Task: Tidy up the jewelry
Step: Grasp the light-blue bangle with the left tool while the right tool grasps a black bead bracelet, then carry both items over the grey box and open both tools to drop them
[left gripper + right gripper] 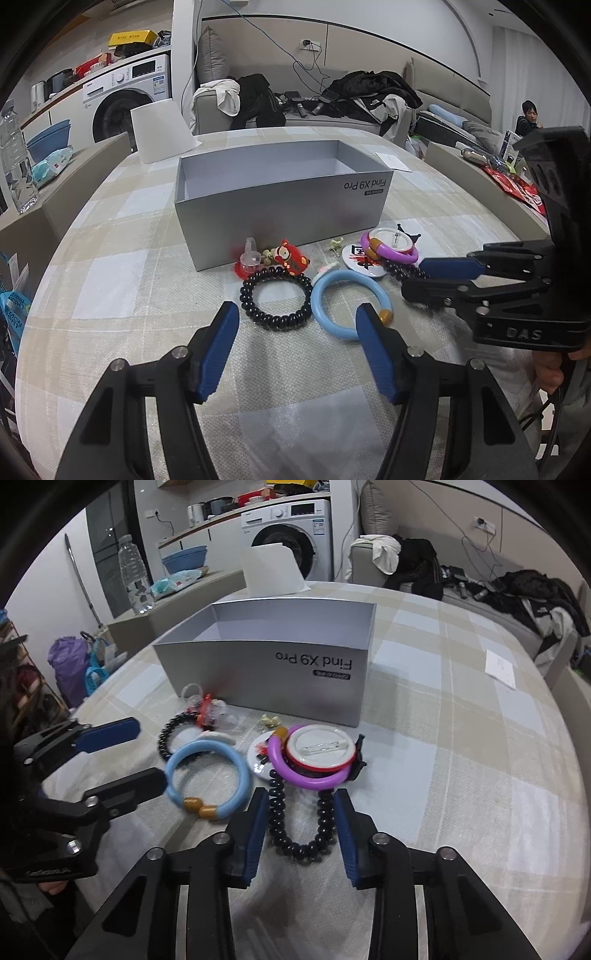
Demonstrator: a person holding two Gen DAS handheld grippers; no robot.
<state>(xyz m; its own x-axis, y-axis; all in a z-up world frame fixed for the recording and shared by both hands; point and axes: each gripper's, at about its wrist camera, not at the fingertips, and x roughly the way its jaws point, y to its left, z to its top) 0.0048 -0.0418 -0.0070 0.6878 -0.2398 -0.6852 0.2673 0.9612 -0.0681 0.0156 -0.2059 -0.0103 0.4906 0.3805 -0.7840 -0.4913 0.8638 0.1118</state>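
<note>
An open grey box point(280, 206) stands on the checked tablecloth with jewelry heaped in front of it. My left gripper point(295, 323) is open over a round black coil bracelet point(255, 314) and a light blue bangle point(318, 302); its right finger overlaps the bangle's rim, and nothing is gripped. A second black coil bracelet point(299, 849) lies on the cloth, squeezed into an oval, with my right gripper point(301, 805) shut on both its sides. Its far end runs under a purple bangle point(314, 781) that holds a white round badge point(321, 753).
A red bear charm point(291, 256) and clear plastic trinkets point(251, 254) lie against the box front. A white paper card point(500, 668) lies far right, and a white folded sheet point(160, 129) stands behind the box. A person sits on the sofa at far right.
</note>
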